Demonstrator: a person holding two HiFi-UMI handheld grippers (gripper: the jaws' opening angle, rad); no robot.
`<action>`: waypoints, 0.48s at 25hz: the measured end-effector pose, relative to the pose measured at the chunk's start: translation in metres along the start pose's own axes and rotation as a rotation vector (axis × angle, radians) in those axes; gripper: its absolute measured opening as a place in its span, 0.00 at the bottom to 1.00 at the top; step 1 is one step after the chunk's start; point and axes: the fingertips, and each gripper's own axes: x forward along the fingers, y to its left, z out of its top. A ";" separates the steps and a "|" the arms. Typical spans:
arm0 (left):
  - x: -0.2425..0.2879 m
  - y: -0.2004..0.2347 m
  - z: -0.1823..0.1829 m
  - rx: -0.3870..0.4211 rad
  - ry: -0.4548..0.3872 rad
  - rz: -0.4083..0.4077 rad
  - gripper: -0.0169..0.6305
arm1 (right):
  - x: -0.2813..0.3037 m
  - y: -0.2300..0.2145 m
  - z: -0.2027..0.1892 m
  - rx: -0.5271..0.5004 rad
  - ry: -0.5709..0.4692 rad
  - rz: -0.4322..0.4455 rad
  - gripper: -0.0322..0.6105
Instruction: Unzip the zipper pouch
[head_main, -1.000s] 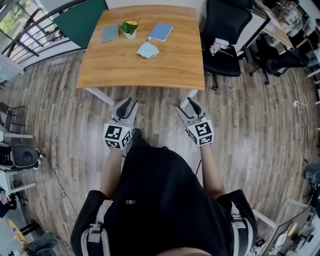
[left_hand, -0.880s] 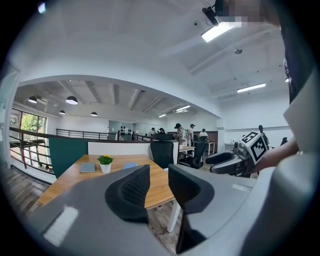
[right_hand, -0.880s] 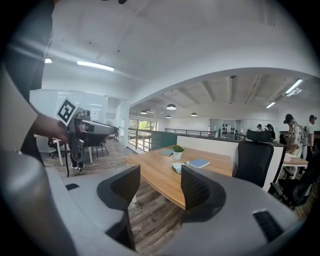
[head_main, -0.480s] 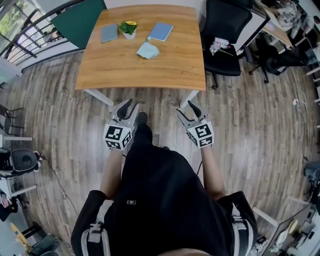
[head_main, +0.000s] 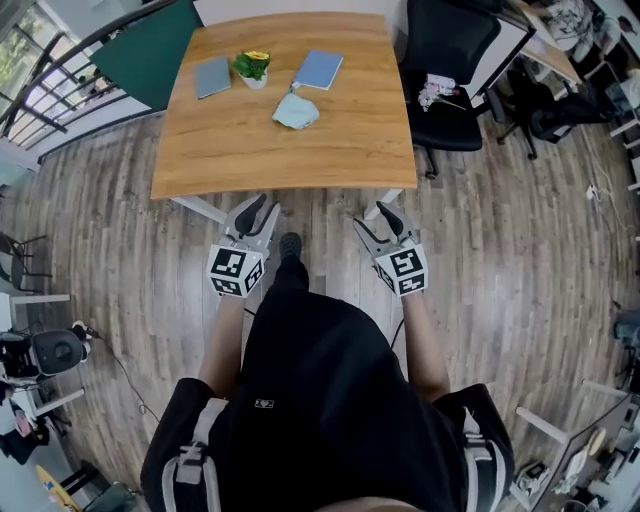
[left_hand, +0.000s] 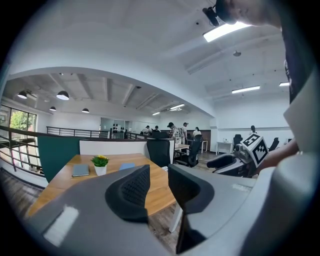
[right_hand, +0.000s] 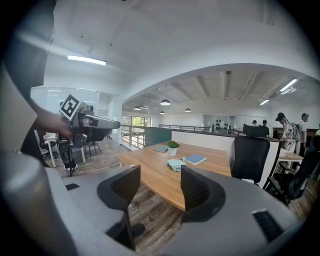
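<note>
Not started: your left gripper (head_main: 257, 213) & right gripper (head_main: 374, 222) are both part-open, empty, well short of the pale-blue soft zipper pouch (head_main: 296, 110) mid-far on the light wooden table (head_main: 250, 150). Whole unzip left.

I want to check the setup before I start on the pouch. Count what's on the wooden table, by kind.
Notebooks: 2 (grey notebook, blue notebook)
Potted plant: 1
Zipper pouch: 1
Total: 4
</note>
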 end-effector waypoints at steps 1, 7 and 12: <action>0.002 0.005 0.001 0.001 0.000 -0.004 0.20 | 0.004 -0.001 0.001 0.004 0.000 -0.005 0.45; 0.021 0.032 0.003 -0.011 0.010 -0.026 0.20 | 0.027 -0.010 0.007 0.016 0.017 -0.033 0.44; 0.043 0.050 0.002 -0.032 0.020 -0.046 0.20 | 0.046 -0.023 0.012 0.027 0.030 -0.049 0.44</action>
